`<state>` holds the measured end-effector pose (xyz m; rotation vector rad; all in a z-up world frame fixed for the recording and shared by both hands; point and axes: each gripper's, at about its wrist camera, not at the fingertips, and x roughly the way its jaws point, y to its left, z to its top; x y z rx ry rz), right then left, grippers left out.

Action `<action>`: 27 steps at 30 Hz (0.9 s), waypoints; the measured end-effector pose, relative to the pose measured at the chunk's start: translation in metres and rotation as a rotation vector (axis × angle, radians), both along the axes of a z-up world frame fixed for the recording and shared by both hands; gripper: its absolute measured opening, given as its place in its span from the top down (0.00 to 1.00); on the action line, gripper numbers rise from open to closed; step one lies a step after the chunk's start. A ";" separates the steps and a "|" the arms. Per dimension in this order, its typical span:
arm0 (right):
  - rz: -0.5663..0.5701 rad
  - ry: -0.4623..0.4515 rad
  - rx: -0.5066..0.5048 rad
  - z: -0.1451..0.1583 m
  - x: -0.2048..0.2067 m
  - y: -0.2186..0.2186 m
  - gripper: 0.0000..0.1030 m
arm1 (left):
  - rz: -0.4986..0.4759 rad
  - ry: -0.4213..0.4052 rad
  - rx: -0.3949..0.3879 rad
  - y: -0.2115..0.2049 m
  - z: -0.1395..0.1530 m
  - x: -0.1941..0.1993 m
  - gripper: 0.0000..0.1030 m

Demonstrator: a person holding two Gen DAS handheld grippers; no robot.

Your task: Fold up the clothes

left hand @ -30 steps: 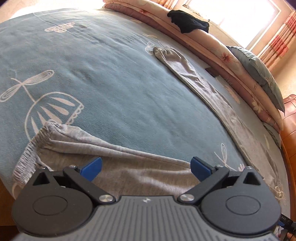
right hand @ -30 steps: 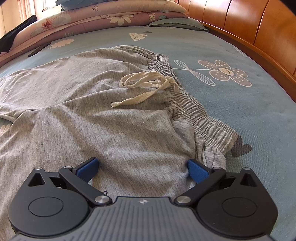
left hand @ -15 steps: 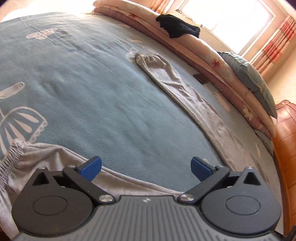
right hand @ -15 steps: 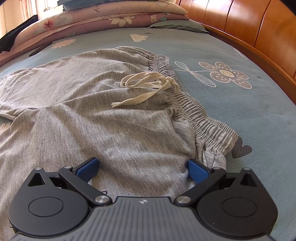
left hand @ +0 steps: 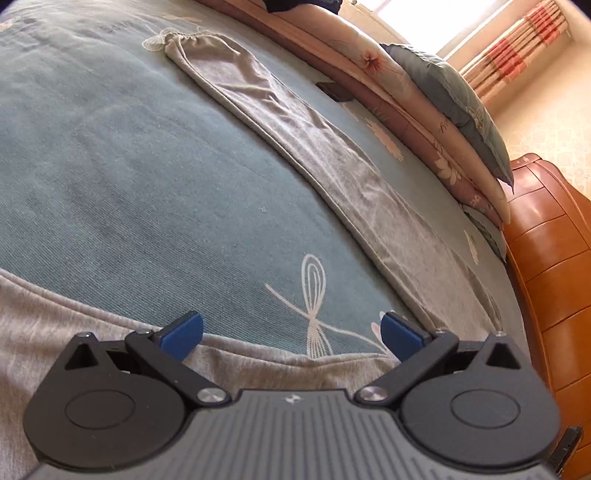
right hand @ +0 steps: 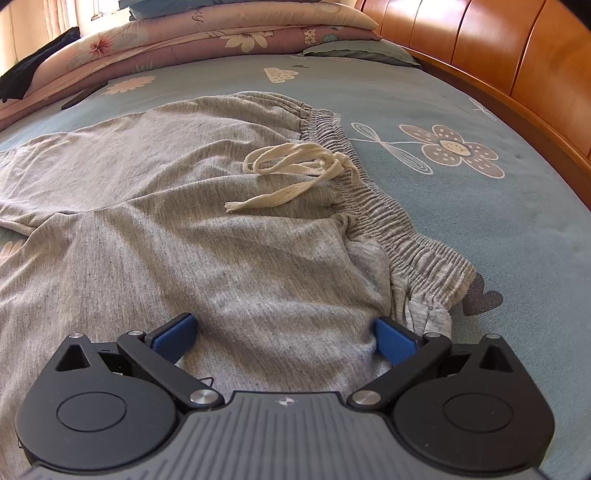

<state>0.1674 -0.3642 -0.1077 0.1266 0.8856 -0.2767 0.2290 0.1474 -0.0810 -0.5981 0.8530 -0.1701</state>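
Grey sweatpants [right hand: 207, 206] lie spread on the blue bedsheet. Their gathered waistband [right hand: 391, 218] runs along the right, with a cream drawstring [right hand: 291, 173] lying loose on the fabric. My right gripper [right hand: 286, 338] is open just above the cloth near the waistband's near end, nothing between its blue pads. In the left wrist view one trouser leg [left hand: 295, 129] stretches away to its cuff at the top. The other leg [left hand: 55, 325] lies under my left gripper [left hand: 291, 334], which is open, its pads over that leg's upper edge.
Folded floral quilts [right hand: 207, 33] and a grey-blue pillow [left hand: 450, 96] are stacked along the far side of the bed. A dark garment [right hand: 33, 74] lies on the quilts. An orange wooden headboard [right hand: 517, 66] borders the right. A small dark flat object [left hand: 334, 90] lies by the quilts.
My left gripper has travelled along the near trouser leg away from its cuff, which has left the view; the headboard now shows. The right gripper has hardly moved.
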 end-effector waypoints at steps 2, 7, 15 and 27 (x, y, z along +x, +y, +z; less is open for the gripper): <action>-0.001 0.001 -0.002 0.000 -0.001 0.001 0.00 | -0.072 -0.027 -0.060 -0.010 0.007 -0.008 0.01; 0.001 0.003 -0.005 0.000 0.000 0.001 0.00 | -0.226 -0.012 -0.069 -0.053 -0.009 -0.003 0.01; 0.020 0.007 -0.001 0.001 0.000 -0.001 0.00 | -0.115 -0.012 -0.088 -0.056 -0.006 0.018 0.01; 0.030 0.010 -0.003 0.001 -0.002 0.001 0.00 | -0.192 -0.006 -0.107 -0.119 -0.019 0.040 0.02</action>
